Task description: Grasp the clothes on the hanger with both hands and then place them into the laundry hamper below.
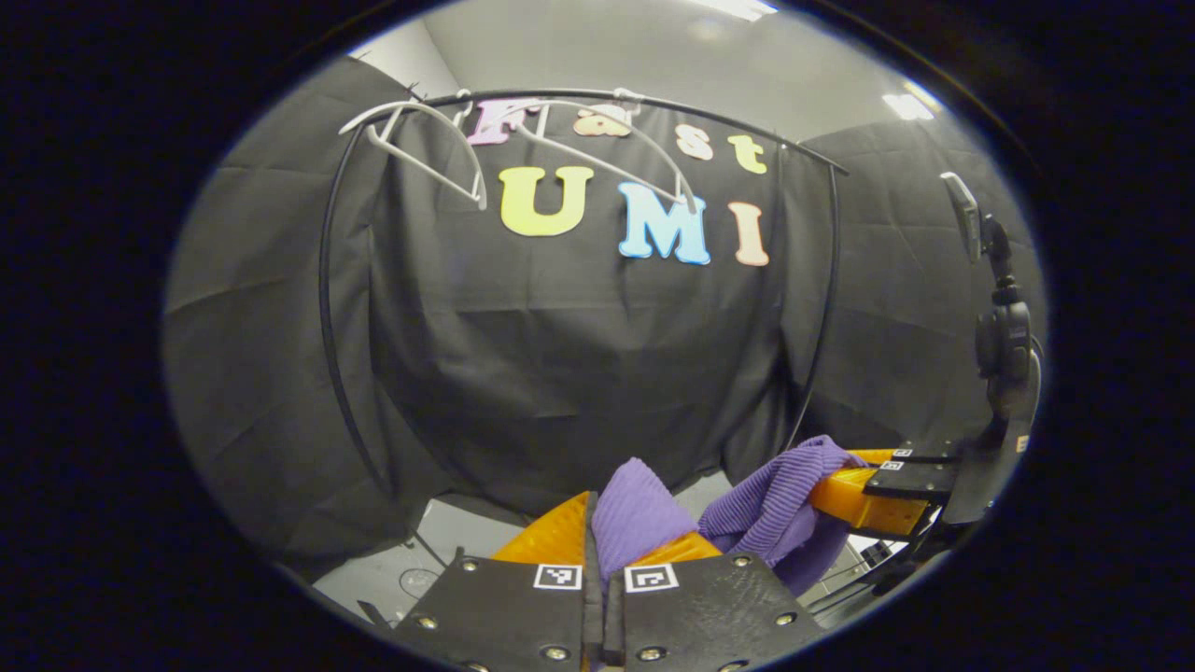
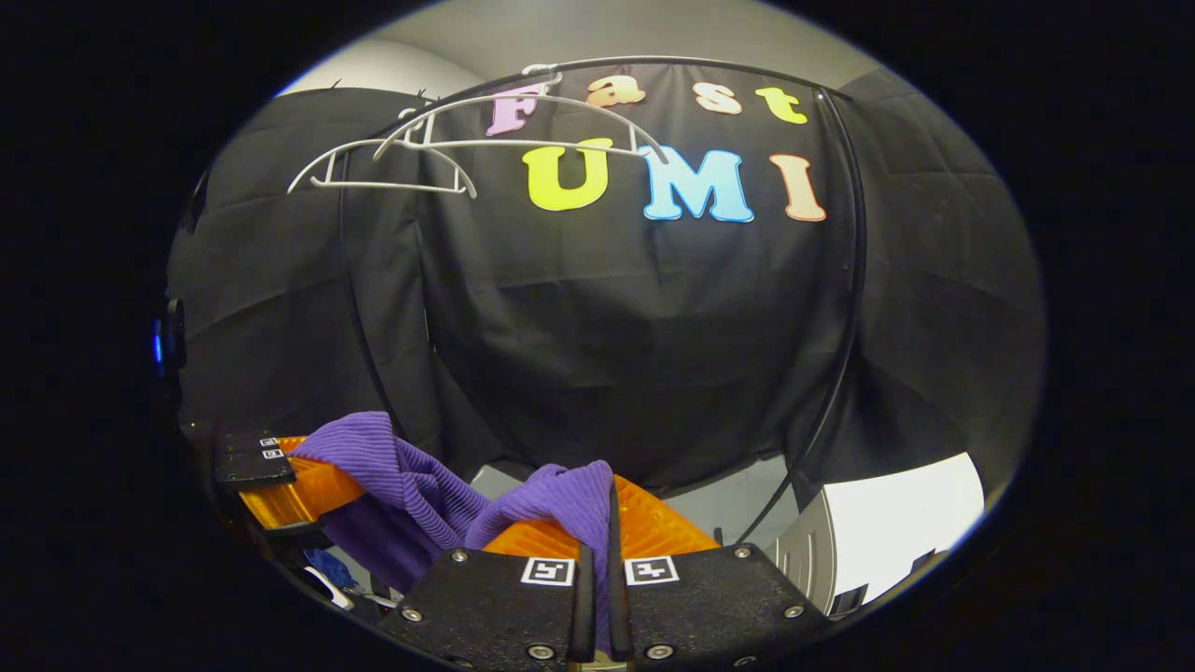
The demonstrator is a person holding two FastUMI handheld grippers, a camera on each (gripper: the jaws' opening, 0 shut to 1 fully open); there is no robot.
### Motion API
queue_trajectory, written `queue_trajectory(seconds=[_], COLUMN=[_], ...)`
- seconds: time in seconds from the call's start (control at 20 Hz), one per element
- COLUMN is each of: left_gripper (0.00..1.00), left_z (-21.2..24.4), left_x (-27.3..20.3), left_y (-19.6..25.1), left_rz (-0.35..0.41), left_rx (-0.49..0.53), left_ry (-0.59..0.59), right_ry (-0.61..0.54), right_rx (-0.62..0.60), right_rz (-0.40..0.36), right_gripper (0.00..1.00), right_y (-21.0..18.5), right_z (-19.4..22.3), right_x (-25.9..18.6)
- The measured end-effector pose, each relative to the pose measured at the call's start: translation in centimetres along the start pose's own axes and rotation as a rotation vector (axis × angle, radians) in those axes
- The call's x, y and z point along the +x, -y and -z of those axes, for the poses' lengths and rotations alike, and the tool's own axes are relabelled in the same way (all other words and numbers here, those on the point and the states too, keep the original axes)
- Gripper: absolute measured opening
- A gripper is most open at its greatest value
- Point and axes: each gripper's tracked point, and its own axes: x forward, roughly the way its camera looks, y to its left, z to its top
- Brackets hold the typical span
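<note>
Both grippers are clamping the purple garment [image 1: 775, 509]. The left gripper [image 1: 602, 551] is pinching one fold between its closed fingers, and the right gripper [image 2: 597, 541] is pinching another. The cloth is sagging between them, well below the two bare white hangers [image 2: 448, 149] hanging on the black rail [image 1: 653, 103].

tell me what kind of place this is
Likely a staged recording booth, not a home: black cloth walls, a clothes rail with bare hangers, and each hand-held gripper pinching a purple garment.
</note>
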Motion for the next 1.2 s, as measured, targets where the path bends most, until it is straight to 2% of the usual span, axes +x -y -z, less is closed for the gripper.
queue_trajectory(seconds=[0.05, 0.2, 0.25, 0.3, 0.45, 0.5, 0.6, 0.65, 0.85, 0.9, 1.0, 1.1, 1.2], left_gripper=[0.02, 0.02, 0.06, 0.01, 0.02, 0.06, 0.06, 0.02, 0.03, 0.08, 0.05, 0.08, 0.25], left_z=[1.0, 3.3, 4.4, 5.4, 8.5, 9.5, 11.4, 12.3, 14.8, 15.2, 15.8, 16.0, 15.7], left_x=[0.4, 1.2, 1.6, 1.9, 2.7, 2.9, 3.3, 3.4, 3.8, 3.8, 3.5, 3.5, 3.1], left_y=[-0.4, -0.6, -0.9, -1.2, -1.4, -1.4, -1.6, -1.7, -1.9, -2.1, -2.3, -2.3, -2.2], left_rz=[-0.009, -0.028, -0.033, -0.038, -0.049, -0.051, -0.071, -0.077, -0.095, -0.103, -0.104, -0.103, -0.107], left_rx=[0.002, 0.017, 0.018, 0.017, 0.011, 0.012, 0.023, 0.031, 0.044, 0.051, 0.053, 0.039, 0.037], left_ry=[-0.023, -0.086, -0.106, -0.128, -0.197, -0.224, -0.275, -0.293, -0.367, -0.381, -0.399, -0.407, -0.392], right_ry=[-0.02, -0.075, -0.094, -0.114, -0.18, -0.204, -0.243, -0.258, -0.317, -0.327, -0.345, -0.386, -0.421], right_rx=[-0.01, -0.015, -0.017, -0.024, -0.034, -0.038, -0.046, -0.049, -0.07, -0.074, -0.074, -0.064, -0.056], right_rz=[-0.001, 0.002, 0.006, 0.011, 0.025, 0.03, 0.037, 0.037, 0.045, 0.05, 0.059, 0.061, 0.058], right_gripper=[0.06, 0.06, 0.06, 0.06, 0.06, 0.06, 0.06, 0.06, 0.06, 0.05, 0.06, 0.08, 0.13], right_y=[0.0, 0.1, 0.1, 0.0, 0.5, 0.7, 0.6, 0.6, 0.4, 0.5, 0.7, 0.7, 0.8], right_z=[0.9, 3.5, 4.2, 5.2, 7.9, 8.7, 10.2, 10.9, 13.3, 13.7, 14.3, 15.4, 16.5], right_x=[0.3, 1.0, 1.2, 1.5, 2.2, 2.1, 2.3, 2.3, 2.1, 2.0, 1.8, 1.9, 2.0])
